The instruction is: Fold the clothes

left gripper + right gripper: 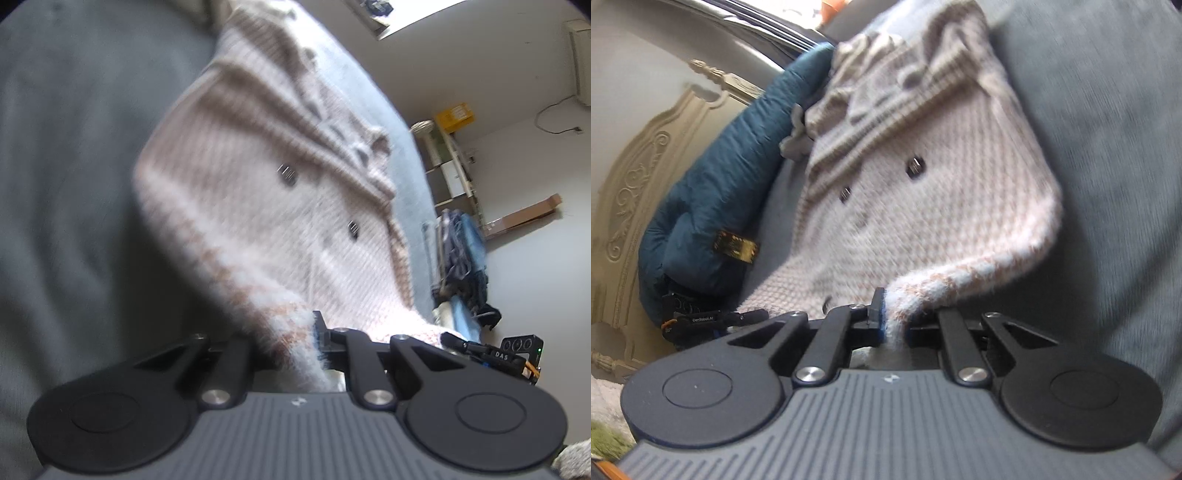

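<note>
A cream knit cardigan (258, 192) with tan stripes and dark buttons lies on a grey bed cover (74, 166). My left gripper (295, 343) is shut on a fuzzy striped hem corner, which hangs lifted off the cover. In the right wrist view the same cardigan (923, 184) stretches away from me, and my right gripper (895, 325) is shut on the other striped hem corner, held raised. Each gripper shows at the edge of the other's view: the right gripper's body (491, 354) and the left gripper's body (701, 317). The fingertips are mostly buried in the knit.
A teal padded jacket (731, 177) lies bunched against a carved cream headboard (639, 177) left of the cardigan. Beyond the bed stand a shelf (454, 166), hanging clothes (461, 251) and a white wall with an air conditioner (580, 59).
</note>
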Demonstrator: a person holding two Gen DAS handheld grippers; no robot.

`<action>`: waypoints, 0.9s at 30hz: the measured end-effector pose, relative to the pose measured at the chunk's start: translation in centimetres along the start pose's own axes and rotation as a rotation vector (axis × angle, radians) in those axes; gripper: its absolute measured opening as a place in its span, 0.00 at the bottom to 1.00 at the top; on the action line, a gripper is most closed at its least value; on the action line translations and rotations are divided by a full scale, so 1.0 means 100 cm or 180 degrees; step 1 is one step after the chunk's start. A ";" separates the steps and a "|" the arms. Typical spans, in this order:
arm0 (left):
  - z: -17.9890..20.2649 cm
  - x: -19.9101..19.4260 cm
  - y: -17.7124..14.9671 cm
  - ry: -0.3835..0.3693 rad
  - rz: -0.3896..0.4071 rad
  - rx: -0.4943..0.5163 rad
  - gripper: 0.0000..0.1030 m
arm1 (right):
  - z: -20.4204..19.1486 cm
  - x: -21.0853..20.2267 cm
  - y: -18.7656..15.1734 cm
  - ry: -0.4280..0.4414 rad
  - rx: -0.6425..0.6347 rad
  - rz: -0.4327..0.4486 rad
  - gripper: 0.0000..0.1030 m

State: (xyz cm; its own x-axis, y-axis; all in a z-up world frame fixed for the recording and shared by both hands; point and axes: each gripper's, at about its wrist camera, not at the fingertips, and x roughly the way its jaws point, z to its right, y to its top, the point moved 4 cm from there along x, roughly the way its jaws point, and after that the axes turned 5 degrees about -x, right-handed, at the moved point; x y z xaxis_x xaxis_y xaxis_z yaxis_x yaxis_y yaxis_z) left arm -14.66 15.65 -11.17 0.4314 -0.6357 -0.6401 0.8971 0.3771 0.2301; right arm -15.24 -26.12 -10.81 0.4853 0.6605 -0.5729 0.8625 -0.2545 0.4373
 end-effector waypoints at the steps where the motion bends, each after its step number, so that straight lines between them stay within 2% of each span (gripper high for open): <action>1: 0.005 0.000 0.005 -0.0016 0.0029 0.0028 0.12 | -0.003 -0.002 0.005 0.0002 -0.0037 0.0040 0.06; 13: 0.046 0.005 0.070 -0.0207 0.0412 0.0180 0.12 | -0.018 -0.020 0.063 -0.0073 -0.0276 0.0397 0.07; 19: 0.056 0.008 0.101 -0.0280 0.0550 0.0178 0.12 | -0.024 -0.018 0.099 -0.0114 -0.0400 0.0520 0.07; 27: 0.067 0.022 0.141 -0.0260 0.0658 0.0223 0.12 | -0.023 -0.002 0.136 -0.0185 -0.0423 0.0619 0.07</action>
State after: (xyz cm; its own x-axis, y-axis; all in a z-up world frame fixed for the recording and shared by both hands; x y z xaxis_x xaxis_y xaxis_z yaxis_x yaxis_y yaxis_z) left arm -0.42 15.12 -4.42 0.6104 -0.6033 -0.5132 0.7920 0.4592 0.4023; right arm -3.94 -28.06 -3.14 0.6511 0.5654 -0.5063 0.7276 -0.2751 0.6284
